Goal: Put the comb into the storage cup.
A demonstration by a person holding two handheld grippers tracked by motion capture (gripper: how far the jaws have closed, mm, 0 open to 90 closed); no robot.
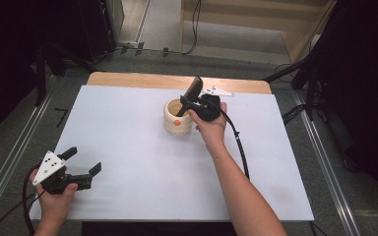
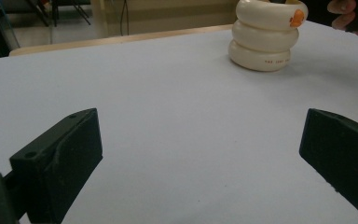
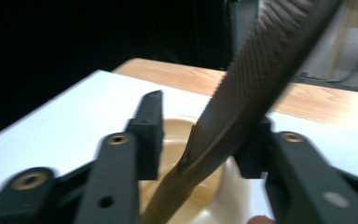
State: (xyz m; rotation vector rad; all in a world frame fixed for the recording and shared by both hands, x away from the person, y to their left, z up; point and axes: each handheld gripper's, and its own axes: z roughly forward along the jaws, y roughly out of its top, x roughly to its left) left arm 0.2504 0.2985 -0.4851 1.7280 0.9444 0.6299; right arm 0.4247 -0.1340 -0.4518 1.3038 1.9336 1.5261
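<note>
— Where is the cup?
— The cream ribbed cup (image 1: 177,117) sits upper centre of the high view on the white table (image 1: 128,147). A dark file (image 3: 256,79) leans inside it.
— And the claws?
— The right gripper (image 1: 191,101) is released, its jaws flanking the file over the cup. The left gripper (image 1: 81,164), lower left, gapes wide, well apart.

Cream ringed cup (image 2: 266,39) on a white table, with a line of small print that is too blurred to read.
In the left gripper view, tiny reddish lettering runs along the cup's lowest ring, but no word or number can be made out. An orange mark (image 2: 297,18) sits near the rim; whether it is a logo or a picture cannot be told.
</note>
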